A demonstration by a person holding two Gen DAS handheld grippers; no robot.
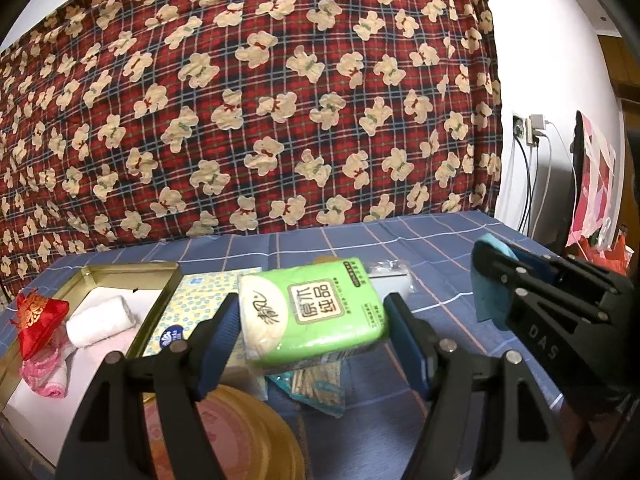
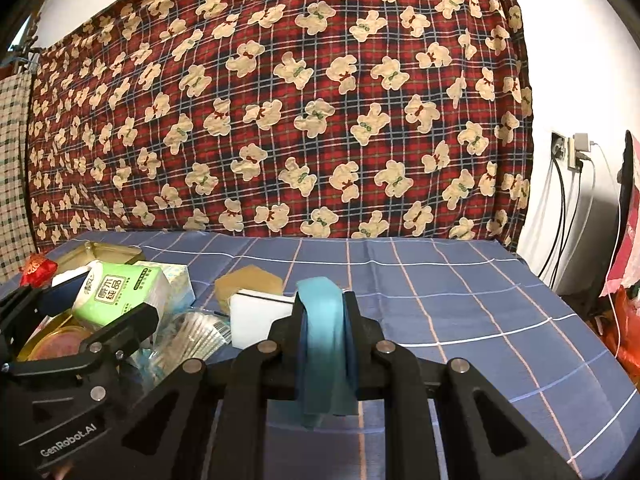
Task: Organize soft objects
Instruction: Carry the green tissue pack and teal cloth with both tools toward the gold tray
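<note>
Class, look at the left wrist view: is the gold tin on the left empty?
No. The gold tin holds a rolled white towel, a red pouch and a pink cloth.

Both the left gripper (image 1: 310, 320) and right gripper (image 2: 324, 320) are matte black plastic linkages with silver round pivot rivets, dark blue ribbed finger pads (image 1: 224, 320), and white lettering on their housings.

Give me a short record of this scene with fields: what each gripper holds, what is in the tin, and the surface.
left gripper: shut on green plastic tissue pack
right gripper: shut on light blue cloth
open gold metal tin: rolled white towel, red embroidered pouch, pink lace cloth
surface: blue checked sheet
</note>
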